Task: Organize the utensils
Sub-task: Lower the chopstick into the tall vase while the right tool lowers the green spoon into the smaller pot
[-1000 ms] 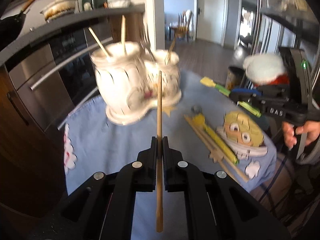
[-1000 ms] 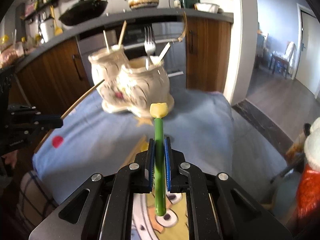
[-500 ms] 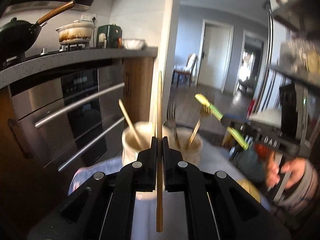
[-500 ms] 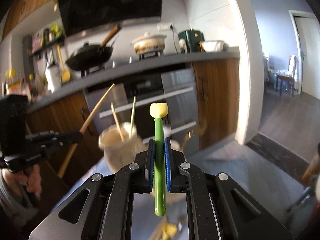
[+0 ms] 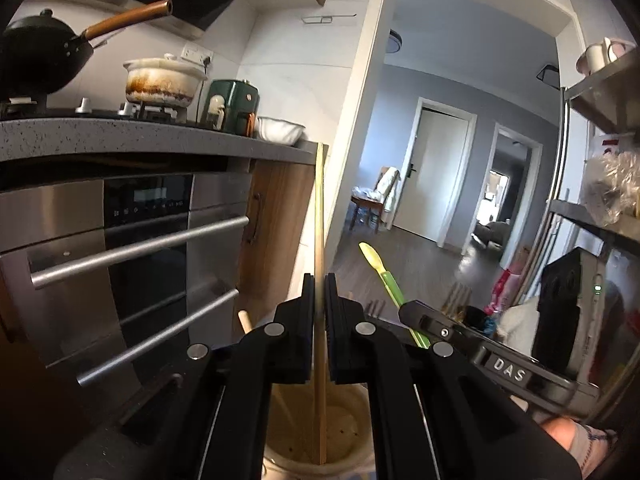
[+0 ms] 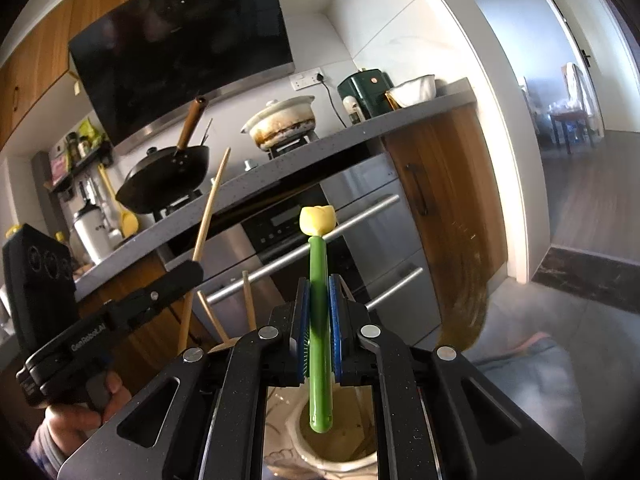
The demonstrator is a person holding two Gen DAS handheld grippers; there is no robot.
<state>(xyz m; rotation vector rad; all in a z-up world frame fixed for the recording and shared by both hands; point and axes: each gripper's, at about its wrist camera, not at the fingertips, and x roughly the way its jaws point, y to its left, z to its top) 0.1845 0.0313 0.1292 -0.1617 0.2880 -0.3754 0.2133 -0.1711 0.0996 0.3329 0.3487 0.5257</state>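
Chopstick (image 5: 319, 240) pinched upright between closed jaws of left gripper (image 5: 319, 280), lower end down inside cream holder (image 5: 352, 432) directly beneath, tip close to or on its bottom — hard to tell, view poor there. Green-handled utensil (image 6: 319, 320) with yellow flower-shaped end clamped between blue-padded jaws of right gripper (image 6: 319, 284), handle upright, its rounded lower end hanging over mouth of second cream holder (image 6: 340, 460), not seen touching it.

From left wrist only: right gripper (image 5: 420, 316) off to the right, utensil (image 5: 384, 276) slanting up out of it, yellow end uppermost; fork tines (image 5: 374, 306) poking up behind black jaw arms; one wooden stick end (image 5: 245, 320) rising at lower left; hallway with open doors and chair (image 5: 378, 200); metal shelf (image 5: 600, 96) at far right; part of hand (image 5: 576, 436) at lower right.

From right wrist only: left gripper (image 6: 180, 276) at left, chopstick (image 6: 208, 216) leaning up across oven front, hand (image 6: 80, 408) wrapped round its grip; two more wooden sticks (image 6: 248, 300) standing beside it; dark range hood (image 6: 180, 48) above; blue cloth (image 6: 532, 360) at lower right.

Shared by both: kitchen counter (image 6: 360, 136) with black wok (image 6: 168, 176), stained white pot (image 6: 284, 120), green appliance (image 6: 364, 88), white bowl (image 6: 414, 88), steel oven (image 5: 132, 240) below.
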